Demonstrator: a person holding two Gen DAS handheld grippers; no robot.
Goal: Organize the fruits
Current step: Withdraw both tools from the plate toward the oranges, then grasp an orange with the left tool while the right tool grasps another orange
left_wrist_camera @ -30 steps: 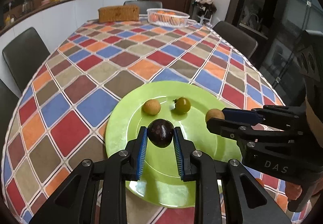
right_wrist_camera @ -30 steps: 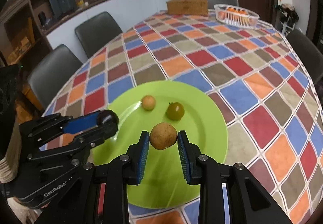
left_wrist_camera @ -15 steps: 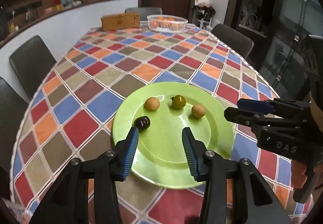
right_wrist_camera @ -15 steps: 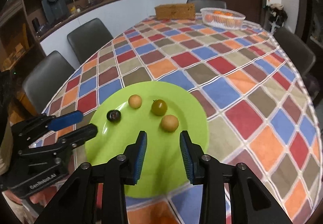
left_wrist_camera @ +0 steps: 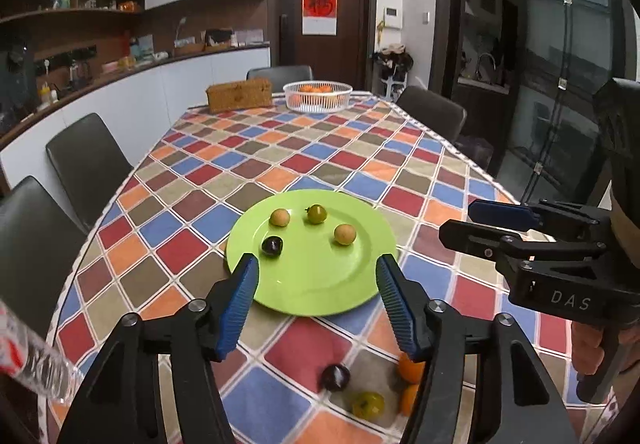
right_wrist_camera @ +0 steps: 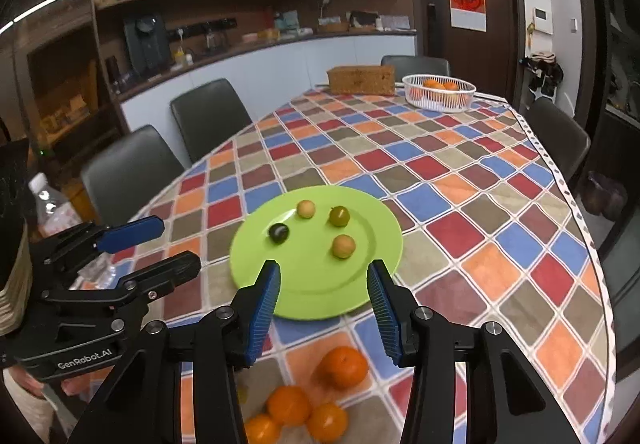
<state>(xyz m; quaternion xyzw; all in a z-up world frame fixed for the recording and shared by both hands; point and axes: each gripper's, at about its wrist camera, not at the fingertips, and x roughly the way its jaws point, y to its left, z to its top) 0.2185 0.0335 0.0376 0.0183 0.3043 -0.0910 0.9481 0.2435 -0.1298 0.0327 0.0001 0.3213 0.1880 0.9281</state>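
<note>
Both the left gripper (left_wrist_camera: pixel 316 276) and the right gripper (right_wrist_camera: pixel 323 284) hang spread and empty above the near rim of the green plate (left_wrist_camera: pixel 316 292) — on it lie a dark plum (left_wrist_camera: pixel 272 245), two tan fruits (left_wrist_camera: pixel 345 234) and a green tomato (left_wrist_camera: pixel 316 213) — while oranges (right_wrist_camera: pixel 344 367) sit on the checkered tablecloth (right_wrist_camera: pixel 460 203) nearer the cameras.

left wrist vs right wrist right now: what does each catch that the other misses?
Only the left wrist view: a loose dark fruit and a green-yellow fruit on the tablecloth near the camera, plus the right gripper from the side.

Only the right wrist view: four oranges in a cluster, a water bottle, and the left gripper.

Both: the green plate holding four small fruits, the white basket, both sets of jaws open.
</note>
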